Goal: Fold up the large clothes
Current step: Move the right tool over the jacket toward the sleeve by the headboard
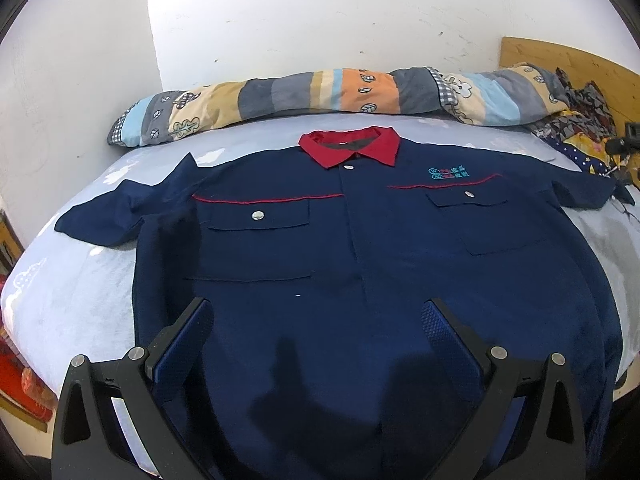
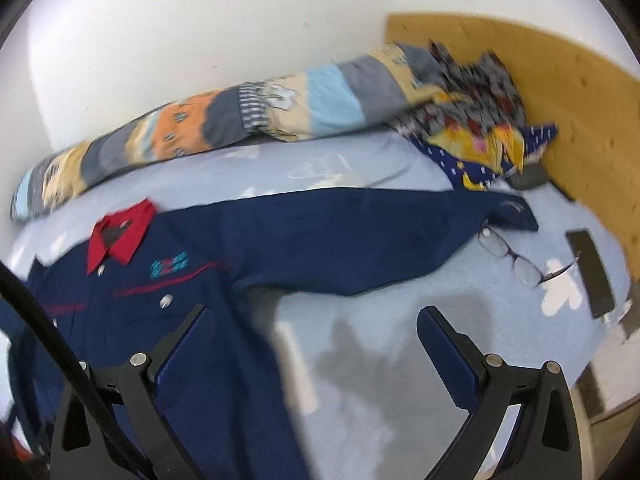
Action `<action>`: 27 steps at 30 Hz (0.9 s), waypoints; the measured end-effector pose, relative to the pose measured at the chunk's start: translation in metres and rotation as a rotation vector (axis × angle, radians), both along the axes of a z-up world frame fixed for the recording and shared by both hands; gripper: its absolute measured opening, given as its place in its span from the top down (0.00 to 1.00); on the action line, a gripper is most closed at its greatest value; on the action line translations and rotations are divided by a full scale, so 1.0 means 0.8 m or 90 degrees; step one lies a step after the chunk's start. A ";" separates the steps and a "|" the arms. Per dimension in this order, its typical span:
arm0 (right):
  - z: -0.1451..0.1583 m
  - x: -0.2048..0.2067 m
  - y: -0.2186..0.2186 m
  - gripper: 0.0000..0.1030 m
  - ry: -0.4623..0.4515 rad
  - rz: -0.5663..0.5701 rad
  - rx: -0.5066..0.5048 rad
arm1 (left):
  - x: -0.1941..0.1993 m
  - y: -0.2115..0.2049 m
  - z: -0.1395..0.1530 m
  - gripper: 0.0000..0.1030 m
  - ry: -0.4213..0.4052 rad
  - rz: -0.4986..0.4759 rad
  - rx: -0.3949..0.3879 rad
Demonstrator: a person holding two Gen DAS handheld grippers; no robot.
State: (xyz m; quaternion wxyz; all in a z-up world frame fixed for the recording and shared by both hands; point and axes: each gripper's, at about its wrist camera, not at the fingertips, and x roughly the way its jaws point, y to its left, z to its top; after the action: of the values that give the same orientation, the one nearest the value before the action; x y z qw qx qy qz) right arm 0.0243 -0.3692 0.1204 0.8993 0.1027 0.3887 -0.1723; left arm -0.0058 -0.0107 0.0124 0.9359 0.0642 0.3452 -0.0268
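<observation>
A navy work jacket (image 1: 360,264) with a red collar (image 1: 352,148) lies flat, front up, on the pale blue bed (image 1: 72,292), both sleeves spread out. My left gripper (image 1: 318,308) is open and empty above the jacket's lower front. In the right wrist view the jacket (image 2: 224,280) lies at the left, its right sleeve (image 2: 360,240) stretched across the bed (image 2: 400,360). My right gripper (image 2: 312,316) is open and empty above the jacket's right edge and the bare sheet.
A rolled patterned quilt (image 1: 320,92) lies along the wall behind the jacket. Crumpled patterned clothes (image 2: 480,120) sit by the wooden headboard (image 2: 580,92). Eyeglasses (image 2: 516,258) and a dark phone (image 2: 592,272) lie on the sheet near the sleeve's cuff.
</observation>
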 end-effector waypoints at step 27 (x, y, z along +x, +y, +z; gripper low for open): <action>0.004 -0.042 -0.398 0.05 -0.143 -0.241 0.042 | 0.025 -0.030 -0.017 0.00 0.049 -0.046 -0.039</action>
State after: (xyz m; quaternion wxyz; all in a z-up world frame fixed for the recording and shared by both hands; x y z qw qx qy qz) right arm -0.0095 -0.6874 0.1237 0.8848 0.2214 0.2654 -0.3126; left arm 0.0145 -0.0348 -0.0014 0.9219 0.0467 0.3776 -0.0737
